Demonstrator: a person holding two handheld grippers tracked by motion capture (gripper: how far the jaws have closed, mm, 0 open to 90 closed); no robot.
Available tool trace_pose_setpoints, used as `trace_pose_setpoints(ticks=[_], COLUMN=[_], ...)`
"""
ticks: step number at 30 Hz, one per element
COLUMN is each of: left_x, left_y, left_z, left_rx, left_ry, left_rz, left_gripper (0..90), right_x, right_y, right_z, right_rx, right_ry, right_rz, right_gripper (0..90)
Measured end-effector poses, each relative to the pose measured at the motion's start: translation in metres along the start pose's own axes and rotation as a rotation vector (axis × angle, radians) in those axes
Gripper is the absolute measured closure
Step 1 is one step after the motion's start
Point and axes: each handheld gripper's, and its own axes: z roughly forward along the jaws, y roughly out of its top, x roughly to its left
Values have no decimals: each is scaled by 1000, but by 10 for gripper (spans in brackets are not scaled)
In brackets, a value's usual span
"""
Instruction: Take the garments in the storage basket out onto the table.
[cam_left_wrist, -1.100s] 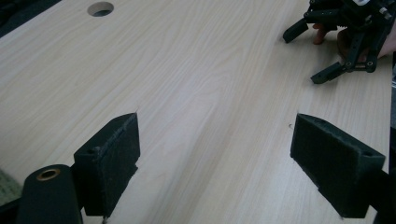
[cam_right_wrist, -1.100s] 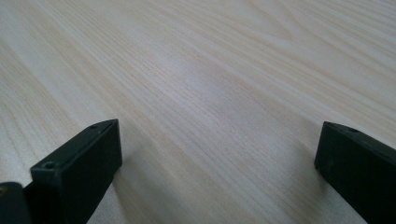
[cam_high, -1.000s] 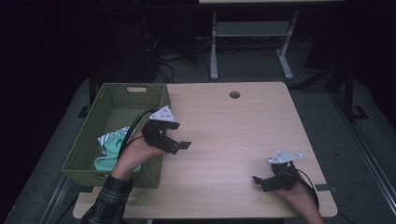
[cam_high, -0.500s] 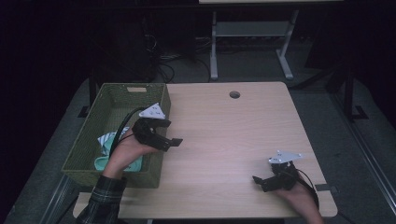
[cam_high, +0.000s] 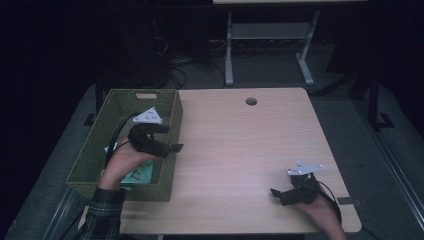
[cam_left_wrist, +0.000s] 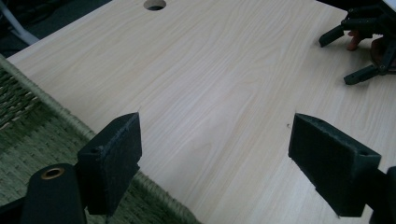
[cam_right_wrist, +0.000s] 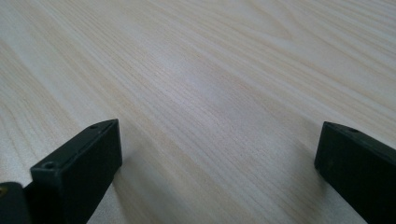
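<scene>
My left gripper (cam_high: 170, 139) hangs open over the right wall of a green woven basket (cam_high: 95, 150), jaws pointing out toward the table. In the left gripper view its gripper (cam_left_wrist: 224, 158) has wide-apart jaws with nothing between them, above the basket rim (cam_left_wrist: 51, 116) and the light wooden table (cam_left_wrist: 224, 79). A pale green and white packet (cam_high: 140, 175) lies in the basket under my left hand. My right gripper (cam_high: 280, 194) rests low at the table's front right, open and empty. In the right gripper view, that gripper (cam_right_wrist: 215, 158) frames bare wood (cam_right_wrist: 201, 79).
The table (cam_high: 240, 145) has a round cable hole (cam_high: 251, 101) near its far edge. The other gripper (cam_left_wrist: 364, 46) appears far off in the left gripper view. A metal stand (cam_high: 270, 45) and cables sit on the dark floor behind the table.
My left gripper has drawn back and to the left, from over the table beside the basket to above the basket's right wall. The right gripper has stayed in place.
</scene>
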Motion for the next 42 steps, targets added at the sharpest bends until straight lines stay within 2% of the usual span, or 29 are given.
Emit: trace_pose_setpoints(ticks=[13,21,32,34,37,38,42], left_x=[16,28,44,47,50,52,57], left_y=[-12,-21,-35,-37,-41,-43,-48], left_z=[-20,-30,-43,-43,-43,-43,-43], left_rx=[-3,1,21,34,55,65,74], left_ry=[32,78,144,154,176,184,190], left_rz=[-29,-51,-66,-56,-71,-65,-77], left_gripper=[167,167,167,167,167,167,167], right_x=[0,0,0,0,0,0,0], right_y=[0,0,0,0,0,0,0], right_z=[0,0,0,0,0,0,0], right_rx=[0,0,0,0,1,1,1], right_ry=[0,0,0,0,0,0,0], right_rz=[1,0,1,1,3,1,1], right_gripper=[3,3,3,3,3,3,3])
